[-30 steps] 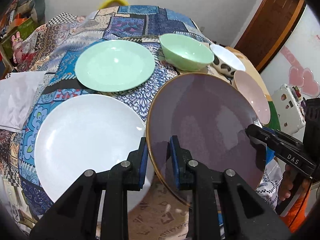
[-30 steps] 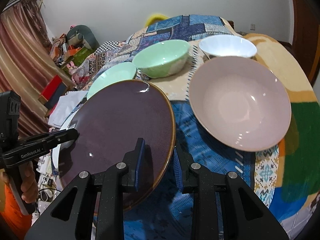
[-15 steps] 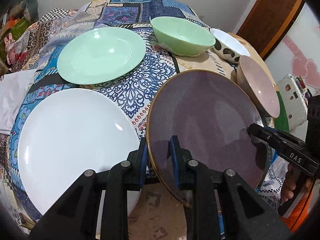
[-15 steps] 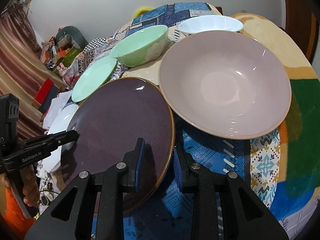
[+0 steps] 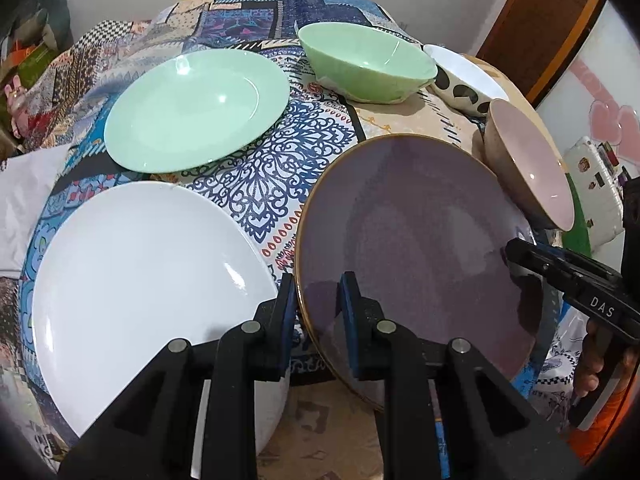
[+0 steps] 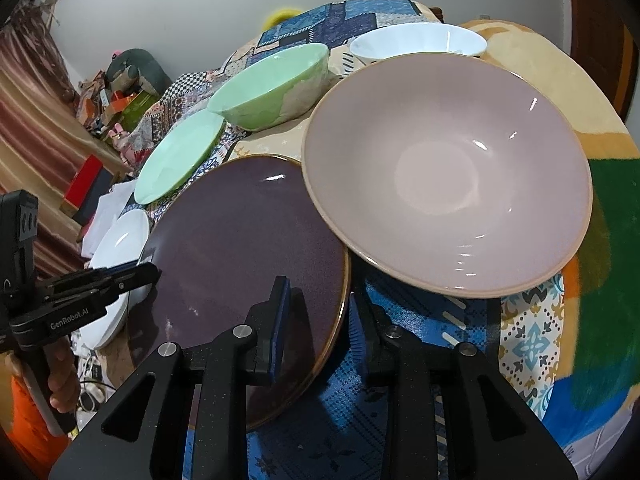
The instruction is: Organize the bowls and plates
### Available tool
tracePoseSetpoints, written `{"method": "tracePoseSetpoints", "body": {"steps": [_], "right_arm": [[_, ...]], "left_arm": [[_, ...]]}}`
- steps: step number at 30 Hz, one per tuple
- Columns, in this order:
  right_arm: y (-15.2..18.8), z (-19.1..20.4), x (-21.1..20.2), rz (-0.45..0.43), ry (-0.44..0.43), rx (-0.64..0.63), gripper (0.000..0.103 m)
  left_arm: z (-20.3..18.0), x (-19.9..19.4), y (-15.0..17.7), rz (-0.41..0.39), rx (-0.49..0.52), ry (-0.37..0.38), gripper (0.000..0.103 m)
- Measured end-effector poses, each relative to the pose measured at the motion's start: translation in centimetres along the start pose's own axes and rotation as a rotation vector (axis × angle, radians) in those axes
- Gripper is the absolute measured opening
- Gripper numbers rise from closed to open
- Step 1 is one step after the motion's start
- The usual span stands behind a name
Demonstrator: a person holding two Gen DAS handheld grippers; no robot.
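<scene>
The purple plate (image 5: 416,240) with its gold rim is gripped at opposite edges: the left gripper (image 5: 318,312) has its jaws clamped across the rim nearest its camera, while the right gripper (image 6: 320,312) straddles the other edge with its jaws opening, the rim between them. The plate sits low over the patterned blue quilt (image 5: 256,196) that covers the surface, between the white plate (image 5: 136,300) and the pink bowl (image 6: 448,176).

Beyond these lie the green plate (image 5: 196,108), then the green bowl (image 5: 368,68), and farthest the white bowl (image 6: 416,42). The pink bowl's rim overlaps the purple plate's far edge.

The left wrist view shows the white bowl's black-spotted outside, a brown door (image 5: 552,28), pink heart shapes (image 5: 612,120) on the wall and a white case (image 5: 600,188). The right wrist view shows a striped curtain (image 6: 36,132), a clutter of boxes and toys (image 6: 112,100) by the wall, and an orange-and-green blanket (image 6: 604,200) at the right. Each view catches the other gripper and the hand (image 6: 60,380) holding it.
</scene>
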State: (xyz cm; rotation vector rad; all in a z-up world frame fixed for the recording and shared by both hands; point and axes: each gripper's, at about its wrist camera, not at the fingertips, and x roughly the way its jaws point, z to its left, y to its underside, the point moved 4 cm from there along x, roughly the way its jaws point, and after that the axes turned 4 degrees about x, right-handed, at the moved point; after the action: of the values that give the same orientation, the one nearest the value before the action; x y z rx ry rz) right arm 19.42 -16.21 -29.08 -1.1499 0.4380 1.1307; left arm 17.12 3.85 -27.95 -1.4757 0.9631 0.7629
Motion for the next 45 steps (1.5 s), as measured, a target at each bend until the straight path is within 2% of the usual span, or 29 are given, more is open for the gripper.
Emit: {"method": "tracePoseSetpoints", "body": {"steps": [9,16,18,20,25,28,29,33,39,45], "right_arm": [[0.1,0.3,-1.7,-0.02,0.032,-0.027,0.029],[0.0,2.0,-3.5,-0.071,0.04,-0.079,0.035],[-0.2,2.9,-4.1,-0.092,0.036,-0.097,0.04],[-0.4,3.6,-4.5,-0.113,0.035,-0.114,0.044],[-1.1,6.1,-4.9,-0.153,0.022,-0.163,0.053],[-1.5,7.9,-4.5,-0.167,0.007,-0.186,0.06],[-1.6,8.5,-4.4,-0.17,0.001,-0.193,0.062],[-1.9,10.5,-3.4,-0.166,-0.02,-0.215,0.069],[-2.0,13.5,-0.7,-0.13,-0.03,-0.269,0.07],[-1.9,16.3,2.9,-0.078,-0.04,-0.324,0.07]], "left_arm": [[-0.2,-2.5,0.1,-0.052,0.009,0.007,0.022],[0.3,-5.8,0.7,-0.122,-0.008,-0.005,0.042],[0.7,-6.9,0.9,-0.152,-0.011,-0.016,0.048],[1.1,-8.2,1.0,-0.183,-0.017,-0.028,0.058],[3.0,-10.9,1.5,-0.246,-0.046,-0.057,0.073],[4.6,-12.3,2.1,-0.275,-0.063,-0.087,0.089],[5.0,-12.6,2.3,-0.283,-0.066,-0.094,0.091],[7.3,-13.5,3.1,-0.297,-0.086,-0.138,0.093],[11.4,-13.1,4.5,-0.275,-0.16,-0.161,0.093],[15.0,-11.4,6.1,-0.218,-0.21,-0.189,0.093]]}}
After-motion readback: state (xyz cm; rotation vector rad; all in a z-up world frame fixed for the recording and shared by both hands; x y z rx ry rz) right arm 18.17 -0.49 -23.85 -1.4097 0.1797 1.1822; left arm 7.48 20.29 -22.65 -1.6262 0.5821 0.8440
